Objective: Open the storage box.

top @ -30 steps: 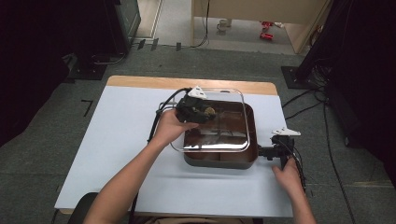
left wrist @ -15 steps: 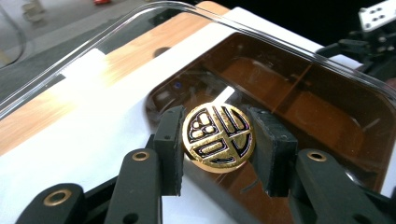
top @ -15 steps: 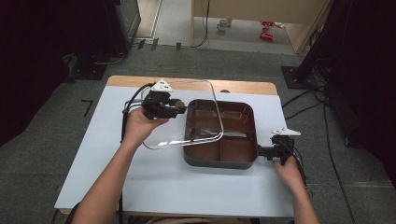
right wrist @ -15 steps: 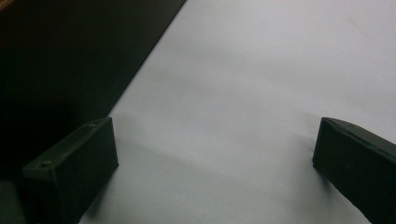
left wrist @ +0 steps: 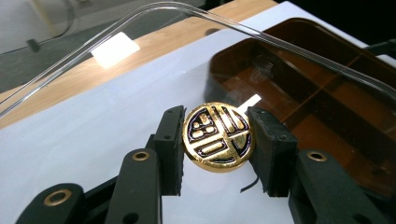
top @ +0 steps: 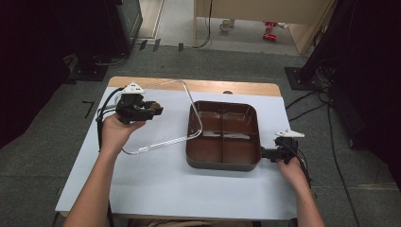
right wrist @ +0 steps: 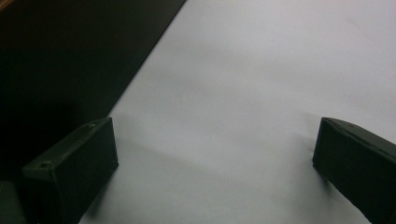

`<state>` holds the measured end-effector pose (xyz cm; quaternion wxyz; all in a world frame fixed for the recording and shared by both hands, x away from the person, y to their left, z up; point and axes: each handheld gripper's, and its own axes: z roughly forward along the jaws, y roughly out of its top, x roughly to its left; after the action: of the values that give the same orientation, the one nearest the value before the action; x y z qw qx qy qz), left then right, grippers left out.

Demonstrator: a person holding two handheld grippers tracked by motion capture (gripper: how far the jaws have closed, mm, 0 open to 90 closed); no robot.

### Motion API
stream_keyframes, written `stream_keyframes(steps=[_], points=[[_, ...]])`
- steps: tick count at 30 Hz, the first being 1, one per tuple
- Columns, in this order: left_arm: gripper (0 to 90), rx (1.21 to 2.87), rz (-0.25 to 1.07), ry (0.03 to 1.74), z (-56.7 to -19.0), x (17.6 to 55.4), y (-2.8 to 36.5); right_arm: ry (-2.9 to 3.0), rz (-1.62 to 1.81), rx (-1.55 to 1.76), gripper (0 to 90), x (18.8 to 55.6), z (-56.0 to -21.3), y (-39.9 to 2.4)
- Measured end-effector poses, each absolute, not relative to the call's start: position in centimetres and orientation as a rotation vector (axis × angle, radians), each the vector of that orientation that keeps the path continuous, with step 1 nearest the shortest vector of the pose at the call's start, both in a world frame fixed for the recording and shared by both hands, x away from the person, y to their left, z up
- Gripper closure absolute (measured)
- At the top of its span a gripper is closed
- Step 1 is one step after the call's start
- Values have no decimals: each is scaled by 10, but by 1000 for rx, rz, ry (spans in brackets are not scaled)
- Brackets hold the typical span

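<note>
The left tool (left wrist: 217, 140) is clamped on the round gold knob (left wrist: 218, 137) of the clear glass lid (top: 163, 116), one jaw on either side of it, and the lid hangs from that grip. A second ago that lid sat right over the brown divided pan (top: 224, 135); now it is off, carried out to the pan's left and held above the pale counter (top: 156, 184), with just its near corner overlapping the pan's left wall in the high view. The pan is open, its compartments bare (nothing to be seen in them from above). Over on the other side, the right tool (top: 279, 152) has not budged: it sits at the pan's right edge, and in its own view the jaws stand wide apart with nothing between them but counter. Uncovering looks done; what remains, most likely, is finding a spot on the counter to lay the lid down.
</note>
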<state>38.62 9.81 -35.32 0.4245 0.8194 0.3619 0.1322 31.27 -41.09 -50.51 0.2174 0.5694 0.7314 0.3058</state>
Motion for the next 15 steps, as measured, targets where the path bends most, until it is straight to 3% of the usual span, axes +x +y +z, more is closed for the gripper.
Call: stream_keyframes(steps=[15], points=[[589, 1990, 386, 1121, -386, 397, 159, 2026, 846, 1573, 0, 313, -505, -411]])
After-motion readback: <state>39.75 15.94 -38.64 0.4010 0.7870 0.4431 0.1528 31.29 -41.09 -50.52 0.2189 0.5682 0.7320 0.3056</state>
